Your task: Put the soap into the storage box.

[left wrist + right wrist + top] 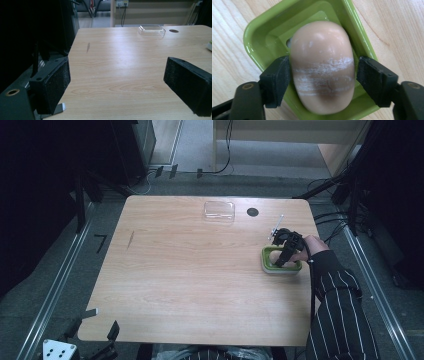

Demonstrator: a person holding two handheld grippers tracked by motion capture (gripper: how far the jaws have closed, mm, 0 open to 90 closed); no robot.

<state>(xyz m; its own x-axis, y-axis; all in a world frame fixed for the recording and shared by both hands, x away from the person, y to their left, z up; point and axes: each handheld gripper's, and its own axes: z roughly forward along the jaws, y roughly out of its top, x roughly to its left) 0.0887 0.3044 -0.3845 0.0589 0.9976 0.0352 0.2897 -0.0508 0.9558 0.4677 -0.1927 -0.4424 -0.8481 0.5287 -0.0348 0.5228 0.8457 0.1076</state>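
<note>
A pale peach soap bar (322, 65) with white scuff streaks sits between the jaws of my right gripper (323, 77), over a green soap dish (262, 35). Both black pads press its sides, so the gripper is shut on it. In the high view, the right gripper (285, 256) points down into the green dish (270, 265) near the table's right edge, held by a hand in a striped sleeve. My left gripper (116, 75) is open with nothing between its pads, low at the table's near left corner (102, 321).
A clear plastic box (219, 211) (151, 30) lies at the table's far edge, beside a round black hole (252, 212) (173, 31). A short dark mark (130, 240) is on the left of the wooden tabletop (200, 280). Metal rails and cables flank the table.
</note>
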